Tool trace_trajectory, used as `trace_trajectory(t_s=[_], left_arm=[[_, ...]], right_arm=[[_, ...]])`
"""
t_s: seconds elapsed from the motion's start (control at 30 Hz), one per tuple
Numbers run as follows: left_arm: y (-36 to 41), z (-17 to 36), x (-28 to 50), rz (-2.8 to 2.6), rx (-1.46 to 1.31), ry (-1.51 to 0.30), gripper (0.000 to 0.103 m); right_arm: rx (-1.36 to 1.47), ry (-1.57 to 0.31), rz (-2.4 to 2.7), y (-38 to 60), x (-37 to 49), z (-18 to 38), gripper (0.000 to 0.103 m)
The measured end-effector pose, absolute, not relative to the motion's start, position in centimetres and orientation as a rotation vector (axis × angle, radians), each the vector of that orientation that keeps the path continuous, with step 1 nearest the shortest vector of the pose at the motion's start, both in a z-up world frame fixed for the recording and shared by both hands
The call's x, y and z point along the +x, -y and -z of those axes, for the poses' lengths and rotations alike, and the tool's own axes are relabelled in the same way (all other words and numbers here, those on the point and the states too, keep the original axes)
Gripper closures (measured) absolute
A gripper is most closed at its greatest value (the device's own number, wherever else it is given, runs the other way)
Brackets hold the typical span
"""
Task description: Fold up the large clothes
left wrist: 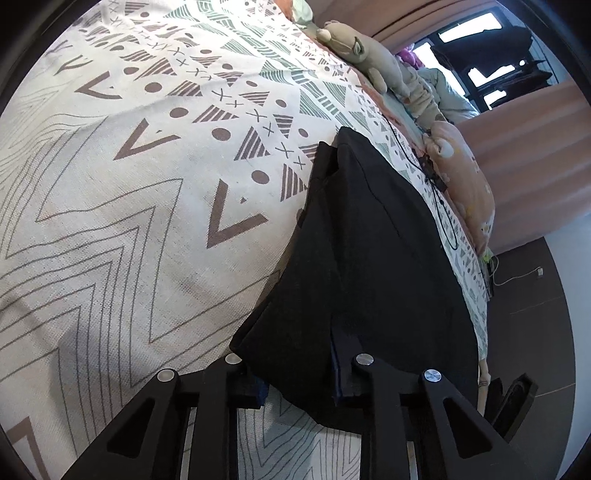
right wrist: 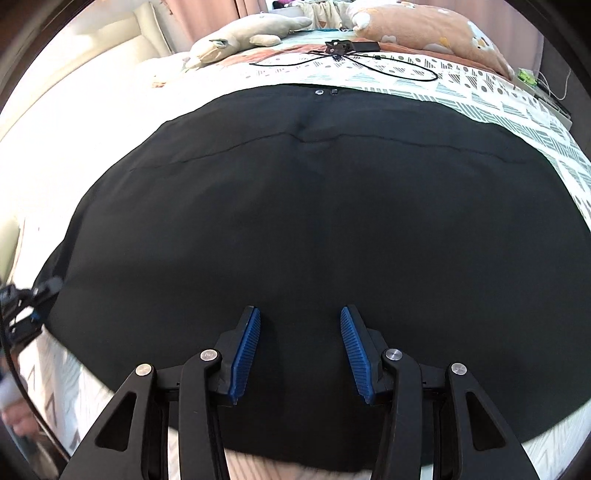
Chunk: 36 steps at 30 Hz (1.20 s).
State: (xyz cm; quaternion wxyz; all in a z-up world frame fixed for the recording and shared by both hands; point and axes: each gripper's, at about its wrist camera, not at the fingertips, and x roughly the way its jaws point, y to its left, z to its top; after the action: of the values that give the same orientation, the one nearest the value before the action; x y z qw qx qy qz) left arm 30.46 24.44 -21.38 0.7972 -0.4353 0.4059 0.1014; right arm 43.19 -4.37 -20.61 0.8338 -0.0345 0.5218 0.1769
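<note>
A large black garment (right wrist: 314, 221) lies spread flat on the patterned bedsheet (left wrist: 147, 206), with a seam running across it and small snaps at its far edge. My right gripper (right wrist: 299, 350) hovers just over its near part, open, its blue pads (right wrist: 245, 354) bare. In the left wrist view the black garment (left wrist: 369, 258) runs along the bed's right side. A near corner drapes over my left gripper (left wrist: 299, 380), whose jaws stand apart, and hides the tips. The left gripper (right wrist: 26, 306) also shows, blurred, at the garment's left edge.
Beyond the garment lie a black cable with a small device (right wrist: 347, 48), a beige plush toy (right wrist: 240, 40) and an orange pillow (right wrist: 432, 33). Pink curtains (left wrist: 535, 155) and dark floor (left wrist: 524, 302) lie past the bed's right edge.
</note>
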Motion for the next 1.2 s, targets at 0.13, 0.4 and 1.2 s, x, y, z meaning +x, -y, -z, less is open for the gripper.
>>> trace_trajectory(t_s=[0.13, 0.4, 1.2], left_arm=[[-24.6, 21.6, 30.3, -0.235, -0.973, -0.863, 0.078], [-24.3, 21.6, 30.3, -0.266, -0.972, -0.862, 0.078], [-23.7, 22.0, 31.3, -0.335, -1.022, -0.887, 0.084]], right_arm=[[-0.078, -1.113, -0.348, 3.7, 45.2, 20.6, 0.064], [-0.033, -1.132, -0.325, 3.3, 49.4, 20.5, 0.073], [0.207, -1.141, -0.416, 5.5, 58.2, 20.8, 0.082]])
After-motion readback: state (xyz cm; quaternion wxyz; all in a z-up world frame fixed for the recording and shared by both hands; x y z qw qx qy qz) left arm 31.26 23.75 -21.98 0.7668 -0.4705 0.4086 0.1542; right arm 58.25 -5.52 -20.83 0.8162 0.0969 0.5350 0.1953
